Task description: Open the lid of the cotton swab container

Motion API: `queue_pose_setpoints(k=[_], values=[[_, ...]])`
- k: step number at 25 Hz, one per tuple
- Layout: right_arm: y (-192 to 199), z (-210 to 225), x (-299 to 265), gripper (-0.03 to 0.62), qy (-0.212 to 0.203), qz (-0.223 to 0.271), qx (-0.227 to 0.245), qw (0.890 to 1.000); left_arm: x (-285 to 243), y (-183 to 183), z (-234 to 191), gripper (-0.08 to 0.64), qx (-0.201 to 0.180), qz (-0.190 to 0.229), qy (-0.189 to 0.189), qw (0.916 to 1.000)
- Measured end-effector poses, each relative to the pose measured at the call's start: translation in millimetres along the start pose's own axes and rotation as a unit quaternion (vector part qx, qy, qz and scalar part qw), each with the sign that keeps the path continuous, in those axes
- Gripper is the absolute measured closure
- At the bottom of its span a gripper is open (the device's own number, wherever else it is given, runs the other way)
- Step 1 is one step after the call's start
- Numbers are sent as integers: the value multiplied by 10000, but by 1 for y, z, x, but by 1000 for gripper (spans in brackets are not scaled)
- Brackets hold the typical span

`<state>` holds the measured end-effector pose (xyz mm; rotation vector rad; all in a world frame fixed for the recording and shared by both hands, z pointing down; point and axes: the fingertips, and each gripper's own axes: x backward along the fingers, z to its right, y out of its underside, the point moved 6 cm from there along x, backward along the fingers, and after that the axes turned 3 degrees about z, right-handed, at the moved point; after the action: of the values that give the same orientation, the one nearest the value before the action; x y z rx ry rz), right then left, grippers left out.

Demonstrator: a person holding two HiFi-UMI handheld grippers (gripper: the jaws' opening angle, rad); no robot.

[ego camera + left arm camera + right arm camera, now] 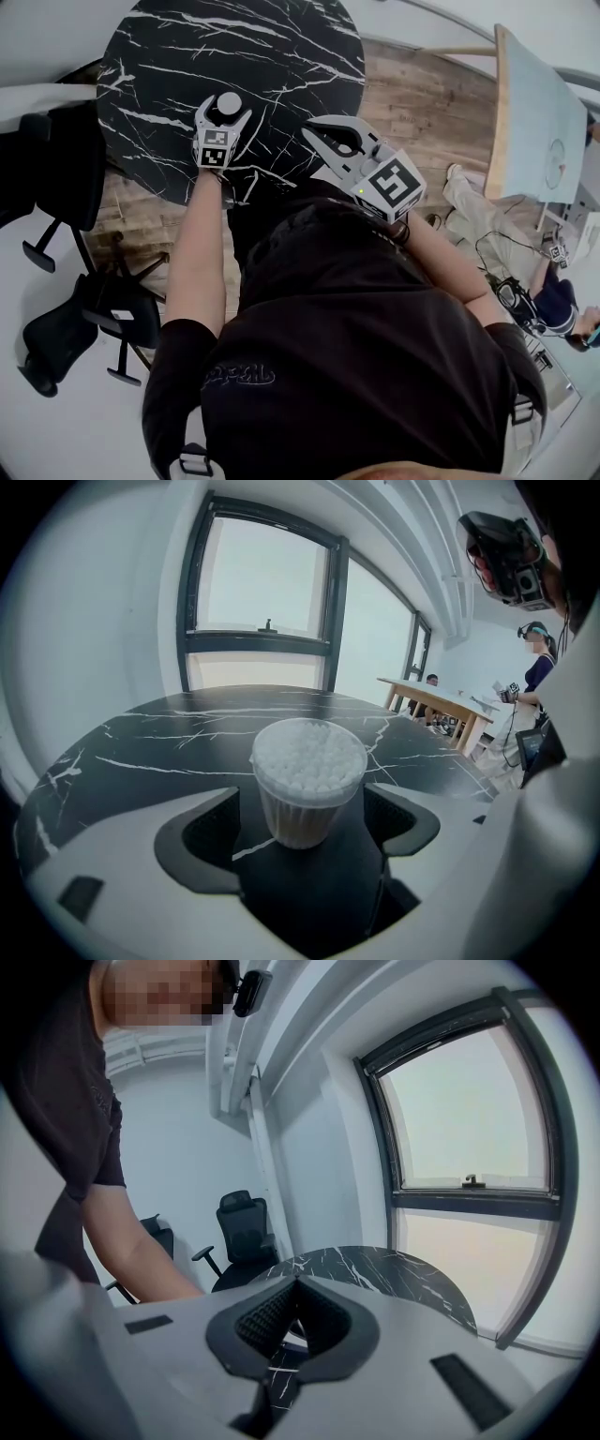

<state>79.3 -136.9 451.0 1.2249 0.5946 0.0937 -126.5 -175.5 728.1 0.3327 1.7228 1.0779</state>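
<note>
A clear round cotton swab container (307, 778) with its lid on stands upright on the black marble table (159, 738), packed with white swab heads. My left gripper (305, 829) is open and straddles it, one pad on each side with a small gap to the cup wall. In the head view the container (229, 101) shows between the left gripper (225, 112) fingers. My right gripper (312, 129) hovers over the table's near edge to the right of the container, shut and empty. Its pads (272, 1314) meet in the right gripper view.
The round marble table (281, 56) stands on a wooden floor. Black office chairs (56, 187) are at the left. A light wooden table (534, 112) stands at the right, with another person (562, 300) beside it. A large window (262, 602) lies beyond the table.
</note>
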Motion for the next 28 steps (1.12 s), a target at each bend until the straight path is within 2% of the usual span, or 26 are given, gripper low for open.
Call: queue_pose_setpoints(k=[6, 11, 17, 28], values=[[1, -3, -2, 569, -29, 31, 9, 10000, 0, 2, 8, 147, -134, -171, -142, 9997], [3, -5, -3, 569, -56, 0, 31, 10000, -2, 6, 9, 219, -220, -356, -162, 9990], [2, -2, -5, 569, 7, -152, 4, 9999, -5, 6, 7, 269, -288, -344, -253, 9987], [8, -2, -5, 569, -116, -84, 11, 9999, -6, 6, 7, 291, -374, -340, -184, 9986]])
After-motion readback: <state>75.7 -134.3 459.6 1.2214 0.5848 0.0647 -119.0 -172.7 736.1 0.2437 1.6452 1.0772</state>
